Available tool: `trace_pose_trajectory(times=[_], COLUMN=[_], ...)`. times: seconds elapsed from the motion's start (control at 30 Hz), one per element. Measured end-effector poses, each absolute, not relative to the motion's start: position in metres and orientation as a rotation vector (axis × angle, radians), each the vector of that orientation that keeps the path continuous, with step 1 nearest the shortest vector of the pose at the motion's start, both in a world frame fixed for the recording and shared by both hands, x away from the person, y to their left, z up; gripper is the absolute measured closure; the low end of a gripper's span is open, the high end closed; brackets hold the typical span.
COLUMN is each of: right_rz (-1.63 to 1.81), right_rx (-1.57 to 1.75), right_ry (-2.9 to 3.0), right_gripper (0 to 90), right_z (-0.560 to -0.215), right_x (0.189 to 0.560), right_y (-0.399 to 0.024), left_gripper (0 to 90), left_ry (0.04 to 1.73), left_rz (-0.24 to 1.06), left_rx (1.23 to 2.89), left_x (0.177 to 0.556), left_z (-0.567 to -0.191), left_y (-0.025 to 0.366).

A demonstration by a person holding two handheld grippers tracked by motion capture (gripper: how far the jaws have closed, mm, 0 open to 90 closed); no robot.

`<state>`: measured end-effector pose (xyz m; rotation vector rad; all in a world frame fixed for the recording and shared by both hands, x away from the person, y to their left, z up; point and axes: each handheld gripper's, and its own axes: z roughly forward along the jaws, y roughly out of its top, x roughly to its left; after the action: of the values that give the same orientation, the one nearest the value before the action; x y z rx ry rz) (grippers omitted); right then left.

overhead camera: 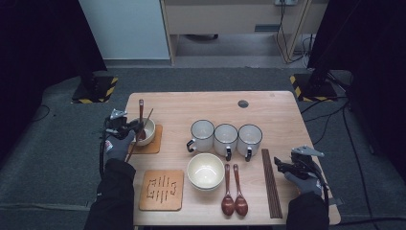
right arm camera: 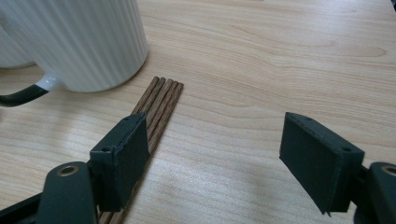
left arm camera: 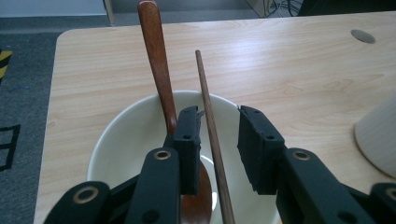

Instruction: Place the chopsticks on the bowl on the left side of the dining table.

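1. Setting of places seems partly done: a cream ceramic bowl [overhead camera: 145,130] sits on a brown square mat [overhead camera: 153,143] near the table's [overhead camera: 287,110] left edge, with a dark wooden spoon [left arm camera: 159,65] and a thin brown wooden chopstick [left arm camera: 210,126] in it.
2. Left tongs [left arm camera: 218,140] are parted; the chopstick stands between the pads, seemingly let go.
3. Chopstick and spoon handle lean on the rim, long axes pointing toward the table's far edge.
4. Left: second bowl [overhead camera: 206,171], empty mat [overhead camera: 162,189], two spoons [overhead camera: 233,191], three mugs [overhead camera: 226,139].
5. Right tongs [right arm camera: 219,158] gape wide, empty, beside bundled chopsticks [right arm camera: 161,105] near the right edge.
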<state>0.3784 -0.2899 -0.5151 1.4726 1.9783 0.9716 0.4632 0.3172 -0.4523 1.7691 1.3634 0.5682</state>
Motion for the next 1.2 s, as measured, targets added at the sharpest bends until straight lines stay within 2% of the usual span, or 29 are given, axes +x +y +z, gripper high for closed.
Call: trace_pose_trajectory(times=[0.23,0.63,0.87,1.2], right_rz=[0.979,0.978,0.972,0.966], right_rx=[1.471,1.469,1.465,1.466], right_ry=[1.975,1.984,1.990,1.999], right_gripper=[24.9,26.1,26.4,27.1], right_z=[-0.513,-0.513,-0.513,-0.514], right_x=[0.378,0.377,0.377,0.378], right_y=[-0.290,-0.290,-0.289,-0.288], left_gripper=[68.3,69.8,81.5,83.6], left_ry=[1.362,1.406,1.403,1.415], left_rz=[0.612,0.588,0.597,0.622], left_rx=[1.838,1.900,1.929,1.916], left_x=[0.442,0.440,0.443,0.456], left_z=[-0.449,-0.463,-0.464,-0.465], left_y=[0.315,0.316,0.310,0.308])
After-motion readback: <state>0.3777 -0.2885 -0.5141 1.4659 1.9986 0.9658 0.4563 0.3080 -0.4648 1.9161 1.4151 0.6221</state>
